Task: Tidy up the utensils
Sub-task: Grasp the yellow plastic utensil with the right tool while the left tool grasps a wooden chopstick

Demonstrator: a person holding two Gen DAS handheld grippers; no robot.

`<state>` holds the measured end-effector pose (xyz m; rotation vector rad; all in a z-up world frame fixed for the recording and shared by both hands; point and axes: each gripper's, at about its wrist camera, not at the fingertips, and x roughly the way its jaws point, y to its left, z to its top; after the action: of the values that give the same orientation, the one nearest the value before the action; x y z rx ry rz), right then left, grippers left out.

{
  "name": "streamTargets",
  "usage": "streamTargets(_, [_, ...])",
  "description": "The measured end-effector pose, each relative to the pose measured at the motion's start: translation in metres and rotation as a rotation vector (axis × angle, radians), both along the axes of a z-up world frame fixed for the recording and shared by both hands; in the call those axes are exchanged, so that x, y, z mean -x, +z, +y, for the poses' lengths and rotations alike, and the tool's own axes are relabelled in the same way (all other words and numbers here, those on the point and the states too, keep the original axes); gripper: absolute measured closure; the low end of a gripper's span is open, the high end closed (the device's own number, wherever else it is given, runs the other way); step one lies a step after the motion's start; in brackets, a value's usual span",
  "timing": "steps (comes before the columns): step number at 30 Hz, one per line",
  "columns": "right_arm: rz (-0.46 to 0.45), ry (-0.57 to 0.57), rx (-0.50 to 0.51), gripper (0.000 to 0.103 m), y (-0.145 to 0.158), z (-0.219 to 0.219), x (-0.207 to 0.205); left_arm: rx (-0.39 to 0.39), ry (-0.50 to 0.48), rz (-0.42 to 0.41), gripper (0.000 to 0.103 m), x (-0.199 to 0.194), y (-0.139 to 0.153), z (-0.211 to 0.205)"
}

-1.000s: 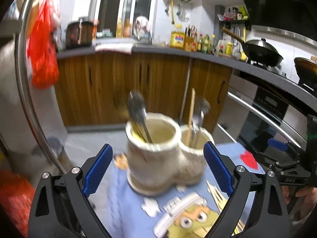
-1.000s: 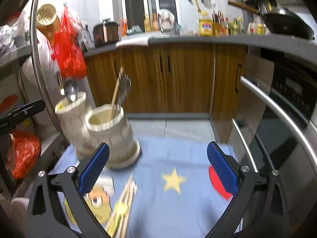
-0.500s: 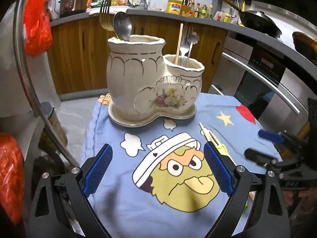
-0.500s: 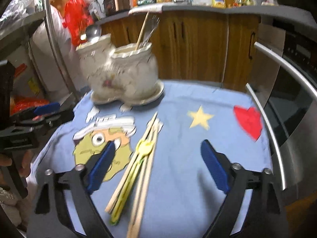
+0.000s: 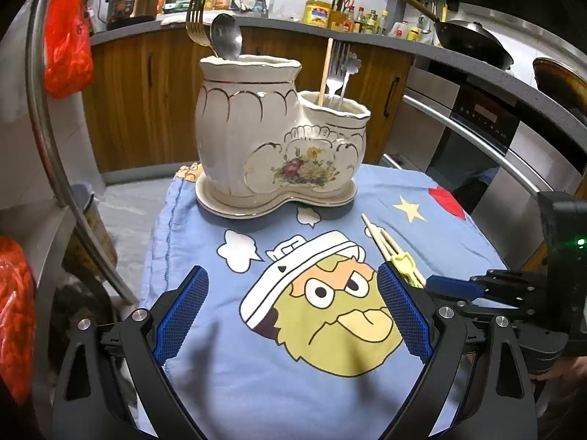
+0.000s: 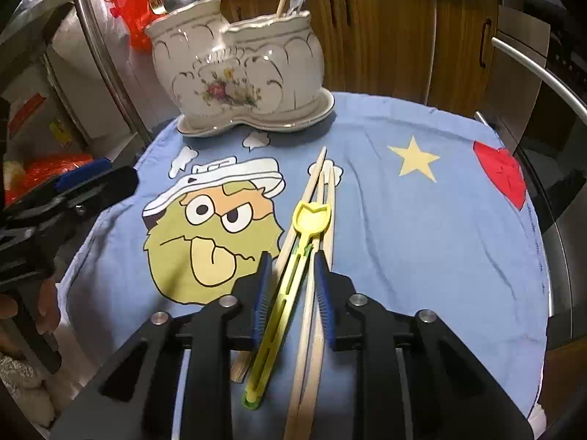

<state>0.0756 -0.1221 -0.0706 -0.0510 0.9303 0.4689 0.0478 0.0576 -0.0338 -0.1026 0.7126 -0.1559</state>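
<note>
A cream ceramic two-pot utensil holder [image 5: 256,139] [image 6: 234,69] stands at the far end of the blue cartoon cloth [image 6: 422,238], with a spoon [image 5: 225,38] and forks in it. Wooden chopsticks [image 6: 324,183] and a yellow plastic utensil [image 6: 312,216] lie together on the cloth. My right gripper [image 6: 291,256] is down over them. Its jaws are closing, with the yellow utensil and a chopstick between the pads and a narrow gap still showing. One chopstick runs under the left finger. My left gripper [image 5: 291,271] hovers open and empty over the cartoon face.
Wooden cabinets [image 5: 146,102] and a counter with bottles stand behind the cloth. An oven with a long steel handle [image 5: 477,135] is on the right. On the left are a steel pole [image 5: 55,146], red bags [image 5: 69,36] and a bin [image 5: 88,212].
Both grippers have come down toward the cloth. The right one moved over the chopsticks and yellow utensil, and its jaws narrowed from wide apart to close around them. The left stayed open.
</note>
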Motion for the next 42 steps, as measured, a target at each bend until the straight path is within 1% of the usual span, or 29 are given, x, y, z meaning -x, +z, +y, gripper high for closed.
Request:
streamTargets(3, [0.008, -0.006, 0.028, 0.081, -0.004, 0.004, -0.001, 0.006, 0.002, 0.000, 0.010, 0.001, 0.000, 0.002])
streamTargets(5, [0.003, -0.012, 0.034, 0.089, -0.004, 0.003, -0.001, 0.005, 0.004, 0.001, 0.010, 0.001, 0.000, 0.003])
streamTargets(6, [0.004, -0.020, 0.026, 0.091, -0.004, 0.001, -0.001, 0.005, 0.004, 0.002, 0.010, 0.001, 0.000, 0.003])
streamTargets(12, [0.021, -0.028, -0.042, 0.093, -0.001, -0.010, -0.003, 0.004, -0.018, 0.024, 0.010, -0.002, -0.002, -0.003])
streamTargets(16, [-0.003, -0.044, -0.091, 0.093, 0.007, -0.023, -0.003, 0.011, -0.060, 0.062, 0.010, -0.009, -0.006, -0.020])
streamTargets(21, [-0.034, -0.076, -0.136, 0.093, 0.017, -0.045, -0.003, 0.015, -0.112, 0.142, 0.013, -0.018, -0.017, -0.048])
streamTargets(24, [-0.049, -0.091, -0.153, 0.093, 0.019, -0.058, -0.004, -0.015, -0.166, 0.187, 0.027, -0.021, -0.023, -0.072])
streamTargets(26, [-0.050, -0.094, -0.163, 0.093, 0.020, -0.066, -0.005, -0.035, -0.200, 0.211, 0.040, -0.021, -0.026, -0.086])
streamTargets(27, [-0.051, -0.096, -0.166, 0.093, 0.019, -0.068, -0.005, -0.049, -0.209, 0.219, 0.043, -0.022, -0.028, -0.091])
streamTargets(29, [-0.056, -0.098, -0.177, 0.093, 0.020, -0.074, -0.005, -0.098, -0.214, 0.230, 0.054, -0.023, -0.031, -0.102])
streamTargets(31, [-0.058, -0.100, -0.188, 0.093, 0.019, -0.079, -0.006, -0.130, -0.211, 0.247, 0.061, -0.026, -0.034, -0.109])
streamTargets(33, [-0.056, -0.103, -0.200, 0.093, 0.018, -0.085, -0.007, -0.138, -0.215, 0.266, 0.062, -0.030, -0.036, -0.115])
streamTargets(35, [-0.053, -0.106, -0.210, 0.093, 0.017, -0.089, -0.007, -0.183, -0.215, 0.275, 0.068, -0.034, -0.041, -0.123])
streamTargets(37, [-0.055, -0.108, -0.218, 0.093, 0.017, -0.092, -0.007, -0.235, -0.219, 0.261, 0.070, -0.036, -0.043, -0.130])
streamTargets(39, [-0.061, -0.111, -0.222, 0.093, 0.018, -0.093, -0.006, -0.246, -0.231, 0.257, 0.080, -0.036, -0.043, -0.131])
streamTargets(40, [-0.064, -0.111, -0.227, 0.093, 0.019, -0.095, -0.006, -0.258, -0.231, 0.253, 0.091, -0.036, -0.043, -0.131])
streamTargets(42, [-0.066, -0.111, -0.231, 0.093, 0.019, -0.096, -0.006, -0.253, -0.233, 0.243, 0.094, -0.036, -0.045, -0.129])
